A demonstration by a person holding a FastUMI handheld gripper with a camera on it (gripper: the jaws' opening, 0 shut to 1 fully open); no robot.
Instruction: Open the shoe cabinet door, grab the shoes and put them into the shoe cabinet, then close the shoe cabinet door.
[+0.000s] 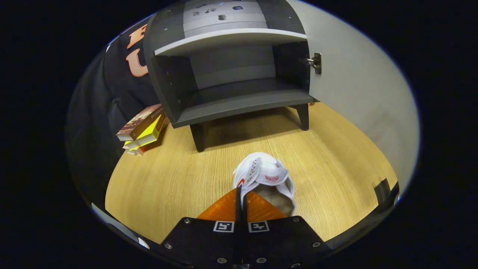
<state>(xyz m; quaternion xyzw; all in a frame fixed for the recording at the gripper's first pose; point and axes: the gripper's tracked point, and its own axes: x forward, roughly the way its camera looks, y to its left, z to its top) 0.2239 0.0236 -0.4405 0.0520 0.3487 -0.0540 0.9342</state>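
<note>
Over to the left of the dark grey shoe cabinet, a small stack of books leans against its side panel, the top one brown-covered, a yellow one beneath, all resting on the pale wood-grain floor. The cabinet itself stands on short dark legs, its interior open to us: a light grey shelf runs across the upper part, and the lower compartment sits bare and shadowed beneath it. To the right of the cabinet, the pale grey cabinet door is swung wide open, hanging from a metal hinge on the cabinet's right edge. Down in front of the cabinet, well short of its legs, is the white lace-up shoe with a small red logo patch on its tongue. The gripper has its fingers drawn nearly together, and they appear to pinch the shoe's left collar edge, though the contact itself is hard to see. The shoe is outside the cabinet, toe pointing toward it.
</note>
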